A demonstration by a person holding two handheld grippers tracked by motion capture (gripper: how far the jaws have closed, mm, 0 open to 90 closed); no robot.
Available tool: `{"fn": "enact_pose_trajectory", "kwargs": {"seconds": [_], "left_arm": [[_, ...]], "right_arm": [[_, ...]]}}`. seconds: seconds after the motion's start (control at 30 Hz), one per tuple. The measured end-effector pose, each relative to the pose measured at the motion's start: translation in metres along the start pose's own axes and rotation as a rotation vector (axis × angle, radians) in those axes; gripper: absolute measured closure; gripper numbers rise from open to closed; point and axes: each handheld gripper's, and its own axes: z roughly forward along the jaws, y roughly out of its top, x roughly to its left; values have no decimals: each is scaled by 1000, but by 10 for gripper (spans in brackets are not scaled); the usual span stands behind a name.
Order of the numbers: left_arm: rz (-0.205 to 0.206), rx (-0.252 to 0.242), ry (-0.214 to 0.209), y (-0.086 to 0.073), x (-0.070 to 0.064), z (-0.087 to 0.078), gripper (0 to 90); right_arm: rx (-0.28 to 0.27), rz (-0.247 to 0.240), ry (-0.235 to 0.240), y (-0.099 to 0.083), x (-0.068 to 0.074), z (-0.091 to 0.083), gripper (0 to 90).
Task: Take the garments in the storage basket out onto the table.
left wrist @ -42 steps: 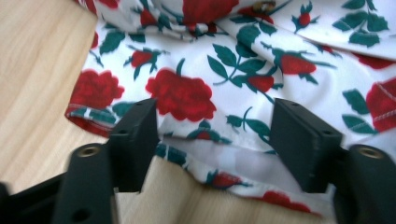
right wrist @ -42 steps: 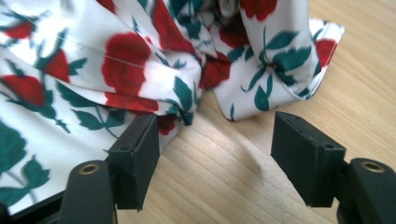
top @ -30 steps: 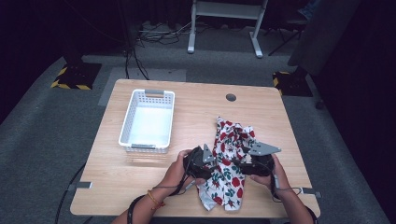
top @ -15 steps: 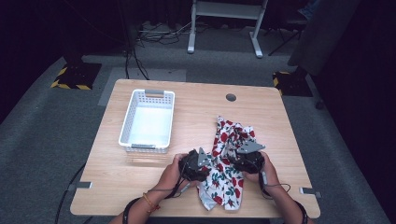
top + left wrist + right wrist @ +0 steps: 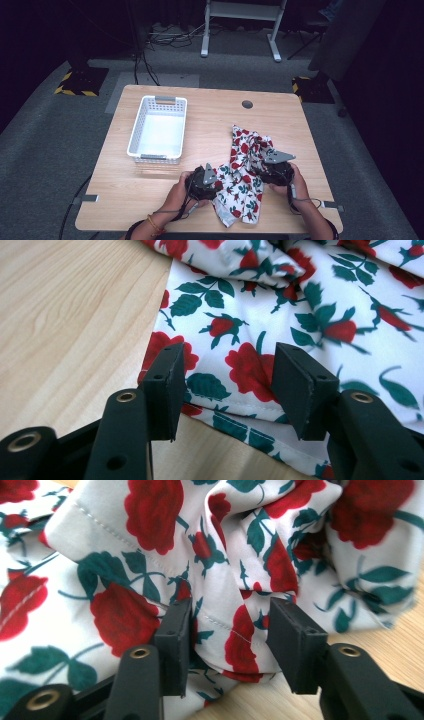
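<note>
We see the white cloth printed with red roses and green leaves (image 5: 243, 176) crumpled on the light wooden table (image 5: 200, 115). Both grippers – left (image 5: 225, 385), right (image 5: 227, 640) – stand open, jaws apart, straddling cloth folds, not clamped.

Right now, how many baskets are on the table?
1. The white basket sits on the table's left half, apart from the floral cloth that both grippers work on at the near right.
</note>
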Motion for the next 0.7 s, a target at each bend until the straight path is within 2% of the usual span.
{"fn": "enact_pose_trajectory", "kwargs": {"seconds": [0.1, 0.2, 0.27, 0.3, 0.33, 0.37, 0.5, 0.53, 0.63, 0.7], "left_arm": [[3, 2, 2, -1, -3, -2, 473], [-3, 16, -3, -2, -3, -4, 472], [4, 46, 11, 2, -4, -5, 450], [18, 57, 13, 5, -5, -5, 395], [25, 39, -6, 9, -6, -6, 370], [25, 15, -22, 13, -7, -7, 377], [59, -20, -13, 34, -10, -3, 377], [66, -18, -1, 41, -9, 1, 380], [71, -17, -9, 53, -6, 12, 407], [87, 12, 16, 58, -5, 22, 437]], "right_arm": [[9, 9, 20, -2, -2, -2, 559], [7, -14, 32, -2, 1, -4, 551], [-8, -27, 69, -1, 3, -8, 527], [-25, -33, 87, 0, 4, -12, 516], [-43, -27, 96, 1, 5, -15, 504], [-71, -14, 105, 3, 6, -21, 496], [-124, -25, 95, 12, 15, -32, 483], [-132, -32, 100, 15, 19, -33, 480], [-141, -59, 88, 23, 29, -32, 465], [-152, -63, 103, 27, 35, -31, 457]]}}
